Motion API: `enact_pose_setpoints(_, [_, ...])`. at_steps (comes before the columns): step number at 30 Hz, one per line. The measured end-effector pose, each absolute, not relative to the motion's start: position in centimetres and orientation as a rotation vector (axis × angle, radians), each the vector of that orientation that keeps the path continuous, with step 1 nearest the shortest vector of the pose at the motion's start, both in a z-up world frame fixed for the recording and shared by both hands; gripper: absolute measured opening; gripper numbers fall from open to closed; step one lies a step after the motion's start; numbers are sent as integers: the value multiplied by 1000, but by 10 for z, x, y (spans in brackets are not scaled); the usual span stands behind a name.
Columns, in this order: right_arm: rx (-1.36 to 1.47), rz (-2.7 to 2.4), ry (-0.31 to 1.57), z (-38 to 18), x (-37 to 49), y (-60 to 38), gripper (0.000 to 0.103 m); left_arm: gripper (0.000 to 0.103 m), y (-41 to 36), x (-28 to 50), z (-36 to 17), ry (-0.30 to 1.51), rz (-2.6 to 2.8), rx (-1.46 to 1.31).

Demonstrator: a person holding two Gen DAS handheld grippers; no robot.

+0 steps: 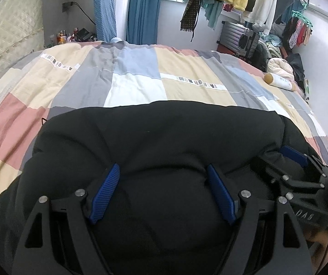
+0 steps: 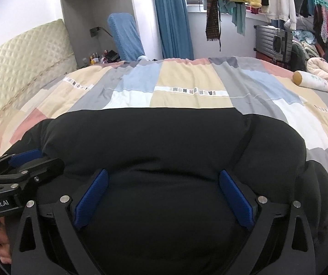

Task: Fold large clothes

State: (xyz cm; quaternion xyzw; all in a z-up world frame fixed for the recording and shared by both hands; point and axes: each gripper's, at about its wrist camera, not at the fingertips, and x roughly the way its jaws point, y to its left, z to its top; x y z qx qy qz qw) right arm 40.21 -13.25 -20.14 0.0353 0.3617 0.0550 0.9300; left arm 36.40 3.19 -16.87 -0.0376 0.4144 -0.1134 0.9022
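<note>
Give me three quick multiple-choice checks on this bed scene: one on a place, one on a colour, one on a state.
1. Where does the cream cylindrical bolster pillow lie?
A. on the patchwork quilt's far right
B. on the quilted cream headboard
C. on the bulky black padded garment

2. What colour are the gripper pads?
A. red
B. blue
C. green

3. How do the right gripper's jaws stand?
A. pinched flat together
B. spread wide
C. out of view

Answers: 1 A, it rests on the quilt by the right edge. 2 B, both pairs show ribbed blue. 3 B, its pads stand far apart over the black garment.
</note>
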Motion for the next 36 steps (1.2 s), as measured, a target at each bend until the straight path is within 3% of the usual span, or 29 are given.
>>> enact_pose_setpoints(25, [120, -28, 750, -199, 357, -210, 99, 80, 96, 340, -180, 826, -123, -73])
enact_pose_setpoints(28, [84, -51, 740, -187, 343, -207, 102, 85, 99, 330, -171, 807, -127, -98])
enact_pose_setpoints(36, [74, -30, 629, -125, 295, -201, 102, 85, 89, 299, -125, 776, -147, -74])
